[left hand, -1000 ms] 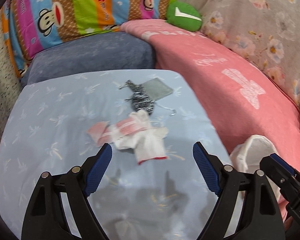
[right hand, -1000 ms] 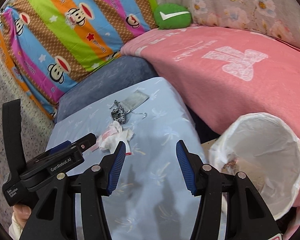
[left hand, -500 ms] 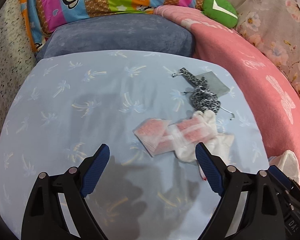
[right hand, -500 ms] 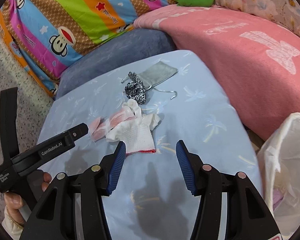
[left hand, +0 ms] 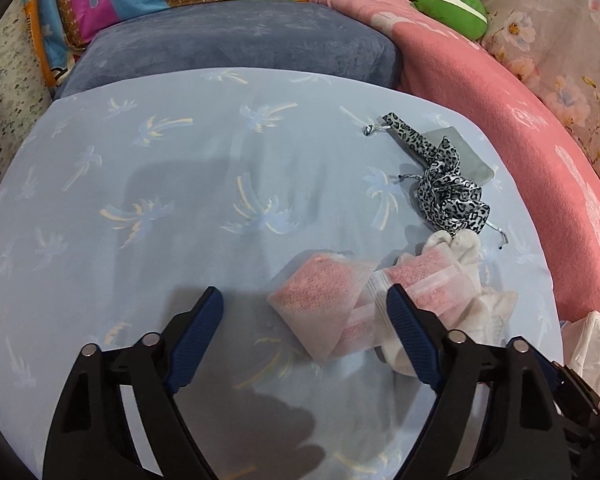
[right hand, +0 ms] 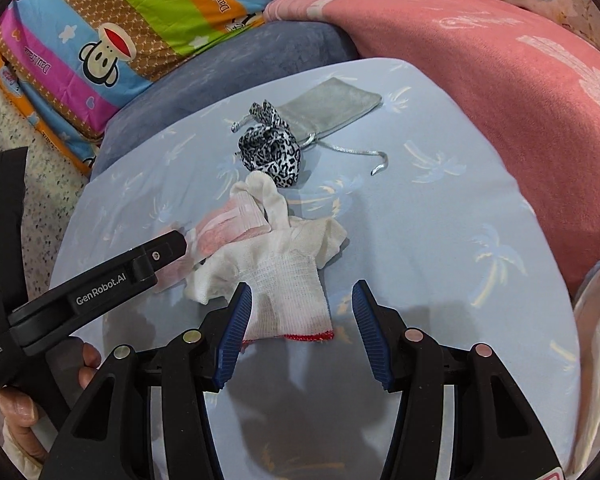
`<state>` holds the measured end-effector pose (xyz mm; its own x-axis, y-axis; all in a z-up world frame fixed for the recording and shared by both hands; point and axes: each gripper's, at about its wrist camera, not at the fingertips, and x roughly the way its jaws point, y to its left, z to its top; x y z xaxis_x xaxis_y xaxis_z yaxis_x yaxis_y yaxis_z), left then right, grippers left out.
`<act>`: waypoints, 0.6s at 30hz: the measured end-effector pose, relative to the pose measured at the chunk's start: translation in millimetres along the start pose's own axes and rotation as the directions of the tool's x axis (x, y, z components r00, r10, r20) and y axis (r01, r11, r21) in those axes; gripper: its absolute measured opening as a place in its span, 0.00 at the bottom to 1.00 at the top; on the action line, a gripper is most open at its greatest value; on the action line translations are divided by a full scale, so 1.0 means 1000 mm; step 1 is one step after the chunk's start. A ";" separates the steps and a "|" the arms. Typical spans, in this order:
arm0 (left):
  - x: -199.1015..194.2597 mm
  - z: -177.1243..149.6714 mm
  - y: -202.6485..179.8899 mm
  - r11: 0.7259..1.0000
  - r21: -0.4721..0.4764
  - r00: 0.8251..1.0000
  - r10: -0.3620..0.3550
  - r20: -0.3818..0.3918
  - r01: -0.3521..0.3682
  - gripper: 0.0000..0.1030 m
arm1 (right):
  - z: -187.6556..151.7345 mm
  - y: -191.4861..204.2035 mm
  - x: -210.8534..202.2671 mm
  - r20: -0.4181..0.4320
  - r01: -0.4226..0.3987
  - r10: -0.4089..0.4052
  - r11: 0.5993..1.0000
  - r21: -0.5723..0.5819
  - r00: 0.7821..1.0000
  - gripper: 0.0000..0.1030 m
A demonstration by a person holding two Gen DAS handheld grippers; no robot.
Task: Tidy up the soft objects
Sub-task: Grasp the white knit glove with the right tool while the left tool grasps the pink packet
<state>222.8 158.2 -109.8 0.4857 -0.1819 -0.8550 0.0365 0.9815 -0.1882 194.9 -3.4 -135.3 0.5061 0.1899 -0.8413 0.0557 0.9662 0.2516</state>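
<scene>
A pink mesh pouch lies on the pale blue palm-print sheet, partly over a white knit glove with a red cuff. Beyond them sit a leopard-print scrunchie and a flat grey drawstring bag with a silver cord. My left gripper is open, its jaws straddling the near end of the pink pouch without touching it. My right gripper is open too, its jaws on either side of the glove's cuff. The left gripper's body crosses the right wrist view, covering part of the pouch.
A blue-grey cushion and a striped monkey-print pillow lie behind the sheet. A pink blanket rises on the right, with a green plush above it. A white bag-lined bin stands at the right edge. A hand holds the left gripper.
Both grippers have moved forward and down toward the pile. The pink pouch now lies between the left jaws and the glove cuff between the right jaws. Both stay open.
</scene>
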 end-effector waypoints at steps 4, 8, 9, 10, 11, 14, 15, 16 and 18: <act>0.001 0.001 -0.002 1.000 0.028 1.000 0.010 0.017 -0.010 0.70 | -0.001 0.005 0.005 0.014 0.019 -0.018 1.000 -0.024 1.000 0.51; 0.000 0.000 -0.002 0.999 0.035 1.000 0.007 0.024 -0.008 0.64 | 0.000 0.007 0.007 0.022 0.027 -0.026 0.999 -0.028 0.999 0.50; 0.000 0.000 -0.002 0.999 0.038 1.000 0.008 0.026 -0.009 0.62 | -0.001 0.008 0.007 0.025 0.028 -0.027 0.999 -0.027 0.999 0.50; 0.000 0.000 -0.003 0.999 0.042 1.000 0.010 0.028 -0.012 0.57 | -0.001 0.007 0.007 0.028 0.029 -0.028 0.999 -0.024 0.999 0.49; 0.000 0.000 -0.004 0.999 0.048 0.999 0.013 0.030 -0.015 0.55 | -0.002 0.007 0.006 0.030 0.033 -0.033 0.999 -0.025 0.999 0.48; -0.001 0.000 -0.006 0.998 0.062 1.000 0.005 0.029 -0.007 0.36 | -0.003 0.009 0.006 0.032 0.051 -0.050 0.998 -0.035 0.998 0.39; -0.002 0.000 -0.007 0.998 0.065 1.000 -0.003 0.024 0.001 0.29 | -0.004 0.009 0.005 0.029 0.052 -0.051 0.998 -0.037 0.998 0.34; -0.002 -0.001 -0.009 0.998 0.066 1.000 -0.005 0.022 0.004 0.25 | -0.005 0.009 0.005 0.026 0.052 -0.051 0.998 -0.040 0.998 0.31; -0.003 -0.003 -0.010 0.997 0.071 1.000 -0.008 0.019 0.007 0.22 | -0.007 0.009 0.004 0.017 0.046 -0.046 0.998 -0.042 0.999 0.20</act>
<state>218.4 148.4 -106.1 0.5019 -0.1886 -0.8441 0.1016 0.9820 -0.1590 191.3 7.0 -139.5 0.5178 0.1424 -0.8436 0.0430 0.9805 0.1919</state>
